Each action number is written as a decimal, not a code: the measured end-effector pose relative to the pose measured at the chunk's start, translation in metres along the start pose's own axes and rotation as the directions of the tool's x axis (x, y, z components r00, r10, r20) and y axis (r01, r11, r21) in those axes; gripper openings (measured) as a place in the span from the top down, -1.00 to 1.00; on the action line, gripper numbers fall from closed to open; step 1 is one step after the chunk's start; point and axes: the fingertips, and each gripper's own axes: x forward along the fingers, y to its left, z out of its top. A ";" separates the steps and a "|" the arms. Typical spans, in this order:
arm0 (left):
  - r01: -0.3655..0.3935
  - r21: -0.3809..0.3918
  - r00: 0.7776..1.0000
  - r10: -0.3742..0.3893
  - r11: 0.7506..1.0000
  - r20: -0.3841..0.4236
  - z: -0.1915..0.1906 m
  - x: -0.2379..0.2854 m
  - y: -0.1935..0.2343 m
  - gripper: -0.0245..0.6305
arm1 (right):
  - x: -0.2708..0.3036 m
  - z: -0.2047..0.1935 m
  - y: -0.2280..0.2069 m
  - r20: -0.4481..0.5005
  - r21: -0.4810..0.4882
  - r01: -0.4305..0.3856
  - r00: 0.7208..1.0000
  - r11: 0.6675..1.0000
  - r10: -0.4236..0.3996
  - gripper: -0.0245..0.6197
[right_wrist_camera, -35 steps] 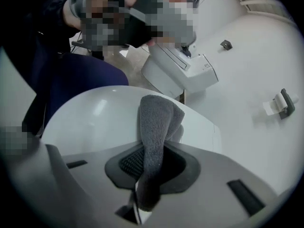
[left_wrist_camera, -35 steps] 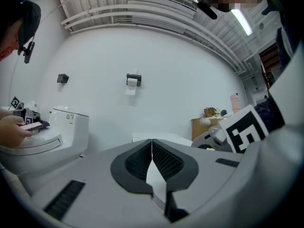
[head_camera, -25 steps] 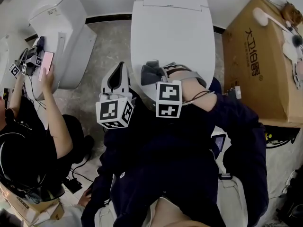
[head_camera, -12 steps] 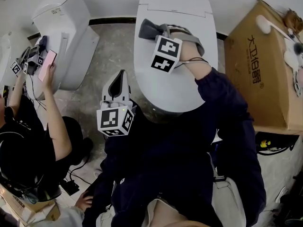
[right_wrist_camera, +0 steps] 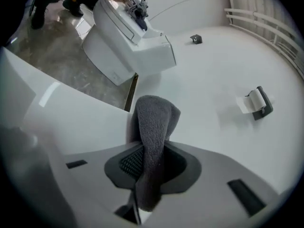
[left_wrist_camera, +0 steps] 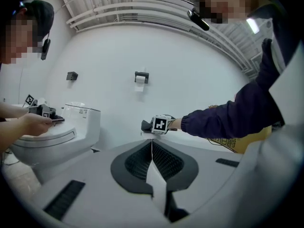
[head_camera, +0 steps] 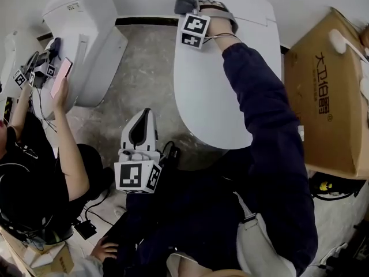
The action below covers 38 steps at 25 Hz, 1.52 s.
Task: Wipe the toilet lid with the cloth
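The right gripper (right_wrist_camera: 148, 160) is clamped on the grey cloth (head_camera: 183, 4), seemingly pressed to the far end of the toilet lid (head_camera: 213, 103). The left gripper (head_camera: 142, 127), jaws together and empty, hangs over the floor (head_camera: 144, 68).

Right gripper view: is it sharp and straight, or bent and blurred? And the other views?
Right gripper view: strong fisheye bending, dark corners, cloth near the lens slightly soft. Left gripper view: same bending, dark rim, mosaic patches over faces. Head view: even light, no hard shadow on the toilet lid.
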 end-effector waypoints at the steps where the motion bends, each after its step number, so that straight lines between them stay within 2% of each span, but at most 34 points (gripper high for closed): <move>1: -0.013 -0.003 1.000 0.013 1.000 -0.003 -0.002 -0.004 0.005 0.88 | 0.009 0.000 0.000 -0.015 -0.017 -0.006 1.000 1.000 0.005 0.69; 5: -0.048 -0.027 0.999 0.048 0.998 -0.015 -0.010 -0.012 0.017 0.88 | 0.032 -0.009 0.003 -0.083 -0.074 -0.034 0.996 0.997 0.028 0.69; 8: -0.046 -0.023 0.999 0.045 0.999 -0.015 -0.010 -0.010 0.018 0.88 | 0.032 -0.009 0.011 -0.086 -0.073 -0.068 0.994 0.995 0.061 0.69; 13: -0.022 -0.021 1.000 0.022 1.000 -0.006 -0.008 0.002 0.014 0.88 | 0.006 -0.005 0.031 -0.069 -0.077 -0.222 0.974 0.972 0.217 0.70; 27: 0.013 -0.027 0.999 -0.012 1.000 0.031 0.002 0.017 0.009 0.88 | -0.129 0.023 0.103 0.062 -0.118 -0.346 0.933 0.931 0.354 0.70; 31: 0.018 -0.023 1.000 -0.017 1.000 0.023 -0.002 0.018 0.009 0.88 | -0.171 0.032 0.124 0.115 -0.133 -0.386 0.909 0.913 0.401 0.70; 38: 0.025 -0.023 0.999 -0.024 0.999 0.029 0.000 0.017 0.009 0.88 | -0.238 0.045 0.158 0.154 -0.156 -0.460 0.863 0.874 0.482 0.70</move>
